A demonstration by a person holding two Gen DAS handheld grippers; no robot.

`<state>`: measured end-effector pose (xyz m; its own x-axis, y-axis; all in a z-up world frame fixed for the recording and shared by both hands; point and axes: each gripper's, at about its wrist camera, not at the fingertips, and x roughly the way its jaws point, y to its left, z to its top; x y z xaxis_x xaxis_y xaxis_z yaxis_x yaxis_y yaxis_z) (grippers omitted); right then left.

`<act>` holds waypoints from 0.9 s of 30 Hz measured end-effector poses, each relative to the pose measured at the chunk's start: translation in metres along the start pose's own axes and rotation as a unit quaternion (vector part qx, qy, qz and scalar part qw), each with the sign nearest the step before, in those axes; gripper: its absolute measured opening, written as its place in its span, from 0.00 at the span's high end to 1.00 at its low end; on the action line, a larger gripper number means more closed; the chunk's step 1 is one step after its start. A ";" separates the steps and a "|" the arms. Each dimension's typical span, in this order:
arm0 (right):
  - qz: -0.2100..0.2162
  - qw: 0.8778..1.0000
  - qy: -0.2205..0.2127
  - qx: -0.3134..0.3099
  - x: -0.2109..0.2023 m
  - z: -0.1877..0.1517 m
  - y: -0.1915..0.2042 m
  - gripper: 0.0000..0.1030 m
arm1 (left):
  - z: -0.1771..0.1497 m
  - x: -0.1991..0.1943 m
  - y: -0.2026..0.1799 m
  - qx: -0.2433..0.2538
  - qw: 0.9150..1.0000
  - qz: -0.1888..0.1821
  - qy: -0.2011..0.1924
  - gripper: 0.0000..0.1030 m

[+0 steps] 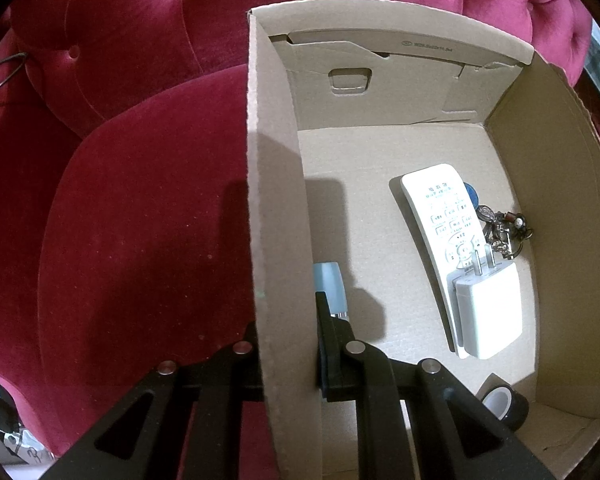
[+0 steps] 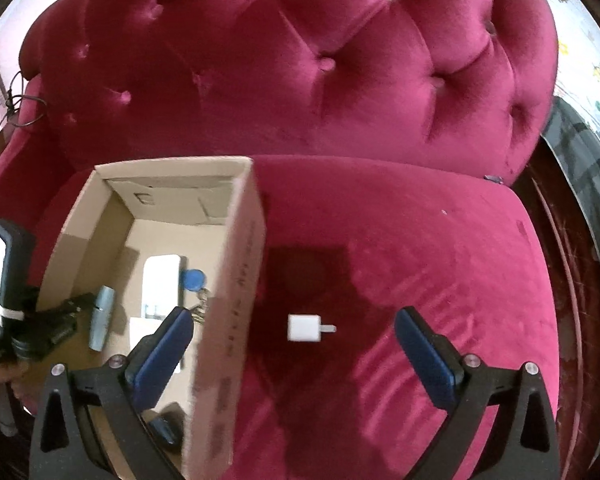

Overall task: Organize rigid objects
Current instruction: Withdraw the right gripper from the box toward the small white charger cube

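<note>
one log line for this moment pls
left gripper: clamped on cardboard box wall | right gripper: open, aimed at small white charger on red sofa seat | box holds remote, white charger

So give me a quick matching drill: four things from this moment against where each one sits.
Things:
1. remote control
2. small white plug
3. blue-grey cylinder
4. tape roll

Places:
A. bare sofa cushion, outside the box
B. box's near right corner
C. under the large white charger
D. beside the box's left wall

Pairs: 1-C, 2-A, 3-D, 4-B
</note>
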<state>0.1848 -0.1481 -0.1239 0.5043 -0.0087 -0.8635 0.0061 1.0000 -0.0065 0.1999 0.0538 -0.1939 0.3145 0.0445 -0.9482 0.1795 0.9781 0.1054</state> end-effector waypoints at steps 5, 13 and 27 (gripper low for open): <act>-0.004 1.000 -0.001 0.006 0.006 -0.011 -0.015 0.00 | 0.000 0.000 0.001 0.000 1.000 0.000 0.000 0.86; -0.009 1.000 -0.001 0.017 0.019 -0.029 -0.034 0.00 | 0.000 0.000 0.001 0.000 1.000 0.000 0.000 0.86; -0.006 1.000 0.006 0.021 0.041 -0.044 -0.043 0.00 | 0.000 0.000 0.001 -0.001 1.000 -0.001 0.000 0.86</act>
<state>0.1678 -0.1913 -0.1813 0.4934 -0.0203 -0.8696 0.0491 0.9988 0.0046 0.2001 0.0552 -0.1943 0.3135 0.0422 -0.9486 0.1789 0.9785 0.1026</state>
